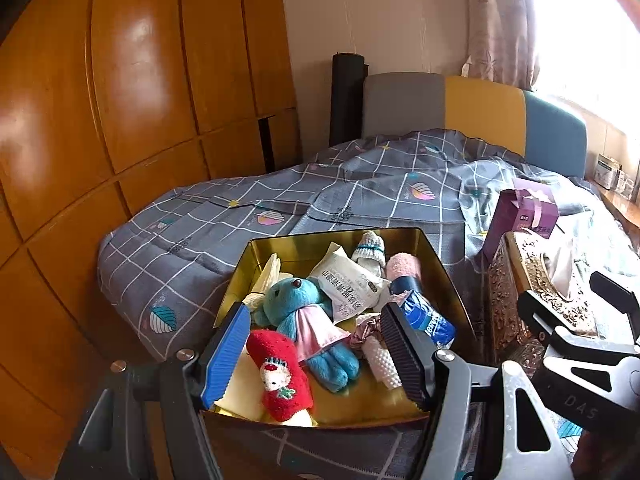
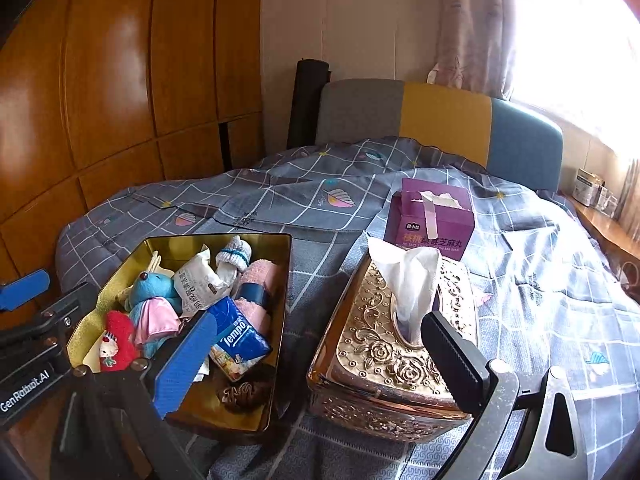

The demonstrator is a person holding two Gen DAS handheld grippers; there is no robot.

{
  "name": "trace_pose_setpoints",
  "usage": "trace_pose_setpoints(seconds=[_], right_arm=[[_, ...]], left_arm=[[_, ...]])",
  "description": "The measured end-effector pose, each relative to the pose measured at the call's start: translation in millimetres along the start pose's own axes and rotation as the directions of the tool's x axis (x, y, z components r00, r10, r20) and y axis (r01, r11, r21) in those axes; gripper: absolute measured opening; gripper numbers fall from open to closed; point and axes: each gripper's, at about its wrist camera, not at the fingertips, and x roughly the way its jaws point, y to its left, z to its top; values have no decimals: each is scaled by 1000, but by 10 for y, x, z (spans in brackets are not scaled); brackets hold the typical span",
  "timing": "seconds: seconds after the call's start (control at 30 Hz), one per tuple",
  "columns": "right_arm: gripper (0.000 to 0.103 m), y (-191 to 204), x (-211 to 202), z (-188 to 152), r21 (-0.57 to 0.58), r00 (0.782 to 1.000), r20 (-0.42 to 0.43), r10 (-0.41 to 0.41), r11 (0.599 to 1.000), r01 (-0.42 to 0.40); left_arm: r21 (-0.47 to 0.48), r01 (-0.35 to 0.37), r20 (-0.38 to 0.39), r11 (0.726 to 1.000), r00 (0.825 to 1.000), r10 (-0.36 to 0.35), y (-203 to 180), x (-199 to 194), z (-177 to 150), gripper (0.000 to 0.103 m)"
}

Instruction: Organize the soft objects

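A gold tin (image 1: 336,240) sits on the bed and holds several soft things. Among them are a blue plush bear (image 1: 296,300), a red sock with a kitty face (image 1: 284,376), a white wipes packet (image 1: 352,284), a pink towel roll (image 1: 404,268) and a blue Tempo tissue pack (image 2: 236,336). My left gripper (image 1: 316,356) hovers open over the tin's near side, with nothing between its fingers. My right gripper (image 2: 320,364) is open wide and spans the tin's right wall (image 2: 280,320) and the tissue box. It holds nothing.
An ornate gold tissue box (image 2: 400,344) with a tissue sticking up stands right of the tin. A purple carton (image 2: 430,220) stands behind it. The grey checked quilt (image 2: 304,200) covers the bed. A wooden wardrobe (image 1: 120,120) is at left and a shelf (image 2: 608,224) is at far right.
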Motion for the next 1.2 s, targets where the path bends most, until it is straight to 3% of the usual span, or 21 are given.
trace_pose_setpoints(seconds=[1.2], right_arm=[[103,40,11,-43,8,1000,-8,6,1000,-5]], left_arm=[[-4,-44,-1,999,999,44,48,33,-55,68]])
